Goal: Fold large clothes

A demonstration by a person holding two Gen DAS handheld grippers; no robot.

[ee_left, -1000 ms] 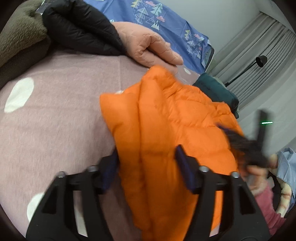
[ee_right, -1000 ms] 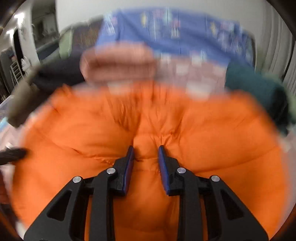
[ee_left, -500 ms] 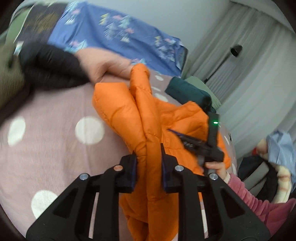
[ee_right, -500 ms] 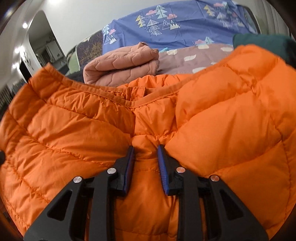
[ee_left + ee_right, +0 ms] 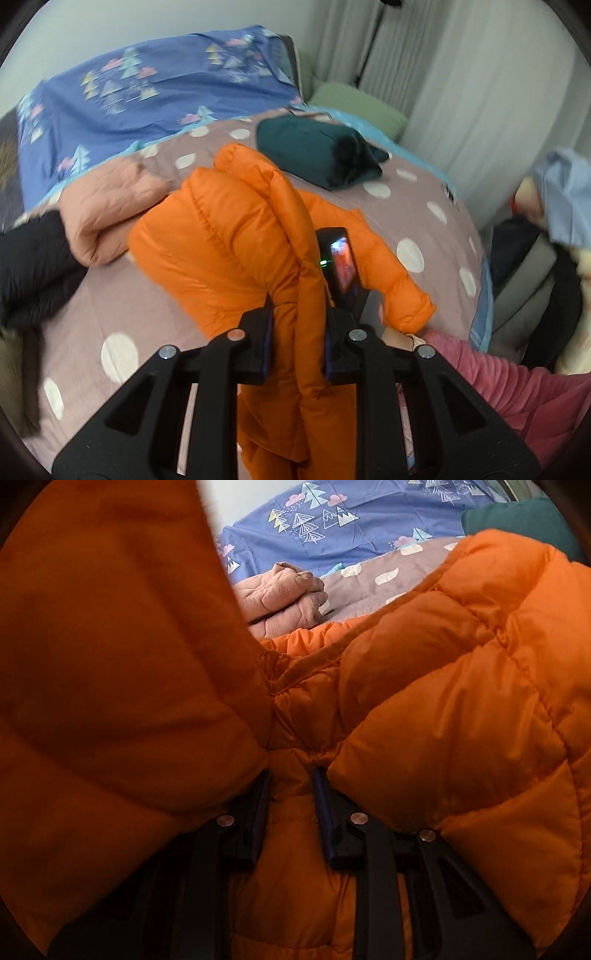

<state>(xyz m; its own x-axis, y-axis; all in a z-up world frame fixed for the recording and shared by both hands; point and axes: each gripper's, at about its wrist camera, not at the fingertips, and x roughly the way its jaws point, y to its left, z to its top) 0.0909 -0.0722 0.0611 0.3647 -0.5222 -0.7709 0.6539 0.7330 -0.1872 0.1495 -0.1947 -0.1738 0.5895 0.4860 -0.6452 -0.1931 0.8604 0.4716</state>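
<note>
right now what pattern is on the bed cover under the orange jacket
Dusty mauve bed cover with white polka dots, clearest in the left wrist view, under the orange jacket.

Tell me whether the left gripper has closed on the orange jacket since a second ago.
Yes. The left gripper stood wide open around the orange jacket before; now it is shut on a fold and has lifted it away from the dotted bedspread.
</note>
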